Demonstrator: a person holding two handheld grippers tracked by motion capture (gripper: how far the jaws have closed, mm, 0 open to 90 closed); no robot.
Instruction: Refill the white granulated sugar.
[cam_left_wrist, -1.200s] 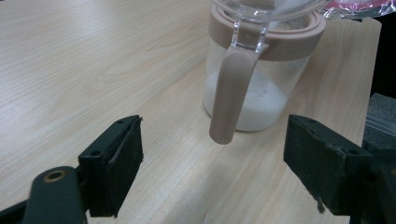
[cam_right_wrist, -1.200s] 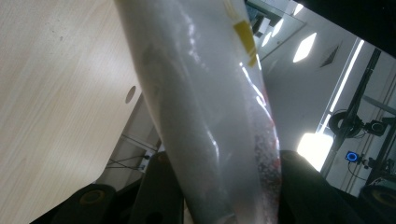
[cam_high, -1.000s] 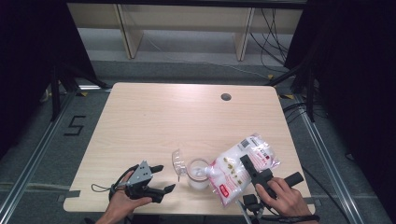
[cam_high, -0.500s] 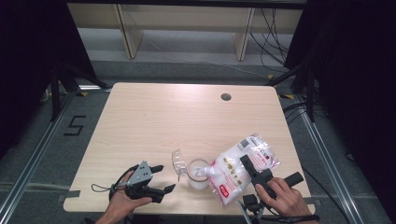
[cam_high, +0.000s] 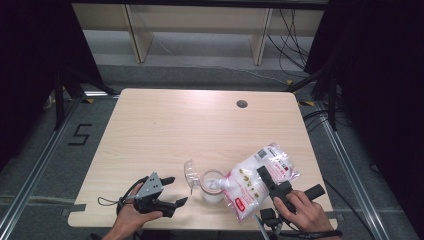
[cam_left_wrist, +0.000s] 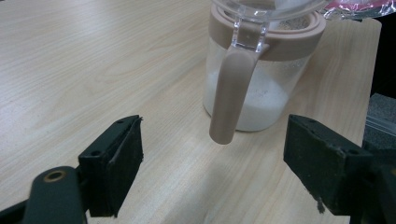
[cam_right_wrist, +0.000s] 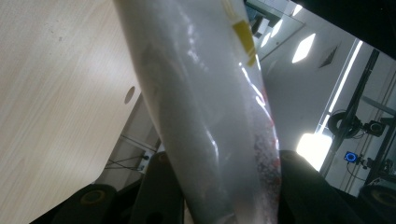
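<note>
Bag (cam_high: 257, 182) clamped in right tool (cam_high: 274, 186), tipped over jar (cam_high: 212, 186) — left tool (cam_high: 172, 190) open beside jar. Risk: unsteadied jar tips, powder spills onto worktop (cam_high: 200, 130).

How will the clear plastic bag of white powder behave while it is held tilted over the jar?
The clear plastic bag of white powder probably stays floppy: it bulges and sags around the right tool clamping it. Its glossy film may be slippery, and the loose powder likely shifts toward the clear jar.
</note>
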